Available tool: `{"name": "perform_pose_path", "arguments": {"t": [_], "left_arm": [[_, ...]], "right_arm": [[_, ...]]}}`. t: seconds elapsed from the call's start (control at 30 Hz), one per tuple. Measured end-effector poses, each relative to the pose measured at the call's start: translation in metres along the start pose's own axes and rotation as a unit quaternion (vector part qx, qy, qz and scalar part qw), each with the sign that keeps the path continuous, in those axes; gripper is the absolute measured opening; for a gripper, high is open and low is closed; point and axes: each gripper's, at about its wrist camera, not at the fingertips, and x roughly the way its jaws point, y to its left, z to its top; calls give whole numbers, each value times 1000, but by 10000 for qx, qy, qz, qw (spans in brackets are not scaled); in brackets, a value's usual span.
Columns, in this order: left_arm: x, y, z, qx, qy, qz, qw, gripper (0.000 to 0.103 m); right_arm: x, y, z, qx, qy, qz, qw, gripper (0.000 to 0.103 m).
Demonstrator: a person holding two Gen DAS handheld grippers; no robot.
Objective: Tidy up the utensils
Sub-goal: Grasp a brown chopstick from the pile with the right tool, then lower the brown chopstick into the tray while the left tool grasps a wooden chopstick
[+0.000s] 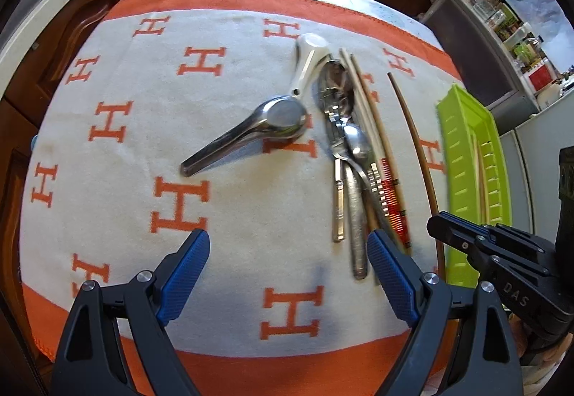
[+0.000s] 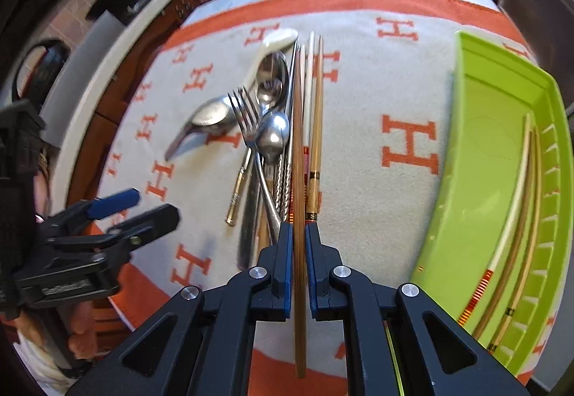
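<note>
The right gripper [image 2: 298, 234] had its fingers pinched on a brown chopstick [image 2: 298, 159], which ran straight ahead between them, beside the utensil heap [image 2: 267, 130] on the bench's cloth [image 2: 376, 91]. The green tray [image 2: 495, 152] lay off to those fingers' right, chopsticks already inside. The left gripper [image 1: 287, 249] hung wide and empty, with the heap just ahead of its right finger.

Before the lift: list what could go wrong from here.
1. The right tool pinches the brown chopstick near its end, so the long free length may swing or slip.
2. It lies against the fork and spoons; lifting could drag them.
3. The green tray already holds chopsticks.
</note>
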Motion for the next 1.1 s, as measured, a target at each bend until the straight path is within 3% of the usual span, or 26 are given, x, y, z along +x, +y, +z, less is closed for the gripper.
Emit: {"name": "perform_pose_path", "arguments": {"t": [0.17,0.27,0.53,0.73,0.87,1.1], "left_arm": [[3,-25,32,-58,75,-744,9972,82],[11,-45,54,-65,122,-950,9954,82],[50,-86,78,220,621,-716,9953,70],[74,-90,80,121,874,-608,9942,50],[78,-95,82,112,865,-562,9946,42],[82,-107,86,176,820,-613,9946,40]], "right_arm": [[-37,-20,-4,429,-436,136,9980,7],[-59,-40,-8,768,-649,124,9949,7],[-110,-99,-31,1492,-1141,-297,9817,7],[-117,-134,-45,1861,-1192,-401,9744,7],[-110,-141,-51,1915,-1157,-351,9740,7],[-100,-136,-48,1908,-1116,-263,9749,7]]}}
